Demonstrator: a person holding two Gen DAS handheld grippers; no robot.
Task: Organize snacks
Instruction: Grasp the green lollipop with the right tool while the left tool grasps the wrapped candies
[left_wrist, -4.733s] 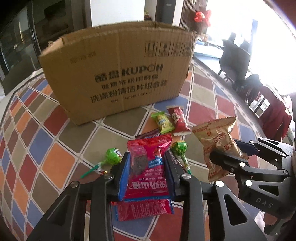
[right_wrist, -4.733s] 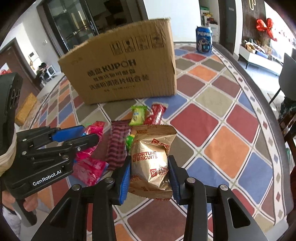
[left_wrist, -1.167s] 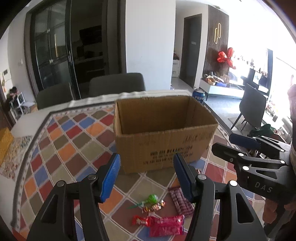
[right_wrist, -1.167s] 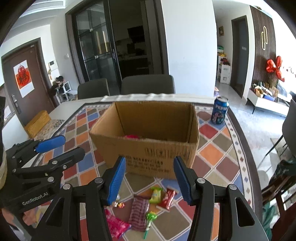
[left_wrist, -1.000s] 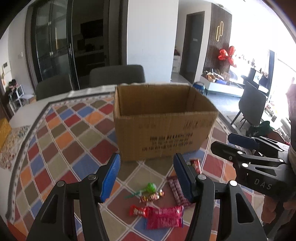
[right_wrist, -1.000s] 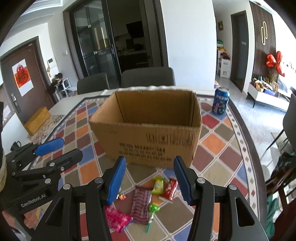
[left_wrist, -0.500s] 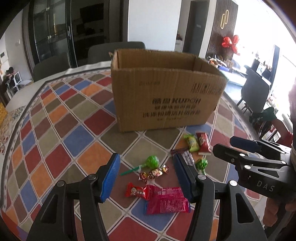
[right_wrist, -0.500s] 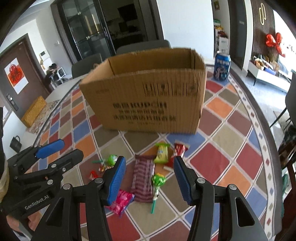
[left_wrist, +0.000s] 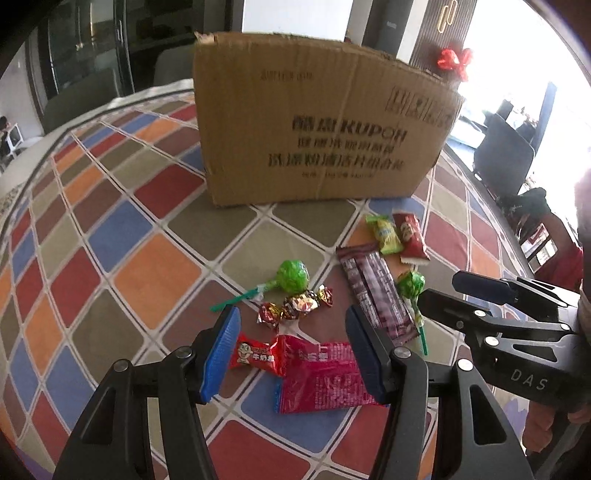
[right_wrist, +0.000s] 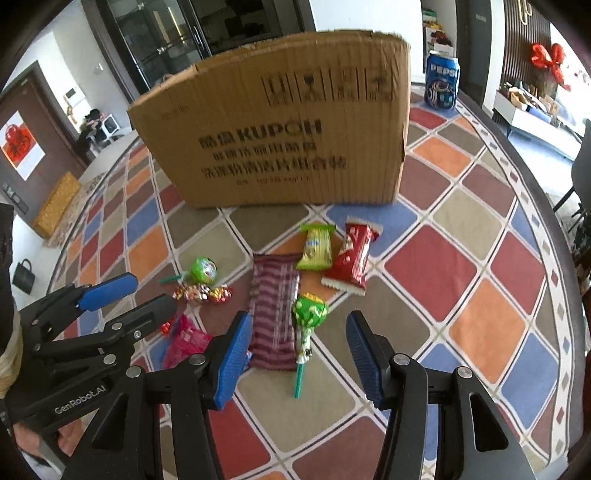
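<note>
Loose snacks lie on the chequered tablecloth in front of a brown cardboard box (left_wrist: 317, 122) (right_wrist: 280, 129). My left gripper (left_wrist: 293, 350) is open and hangs over a small red candy (left_wrist: 255, 356) and a pink-red packet (left_wrist: 321, 376). A foil candy (left_wrist: 295, 304) and a green lollipop (left_wrist: 293, 275) lie just beyond. My right gripper (right_wrist: 299, 350) is open above a second green lollipop (right_wrist: 310, 314), beside a dark striped bar (right_wrist: 273, 310). A green packet (right_wrist: 316, 247) and a red packet (right_wrist: 352, 258) lie nearer the box. Neither gripper holds anything.
A blue Pepsi can (right_wrist: 441, 85) stands behind the box's right corner. The left gripper (right_wrist: 147, 293) shows at the left of the right wrist view, the right gripper (left_wrist: 439, 290) at the right of the left wrist view. Chairs ring the round table.
Both grippers have sunk from above the box towards the snacks and tipped downward. The packets they held several seconds ago are gone from their jaws; the box's inside is out of sight now.
</note>
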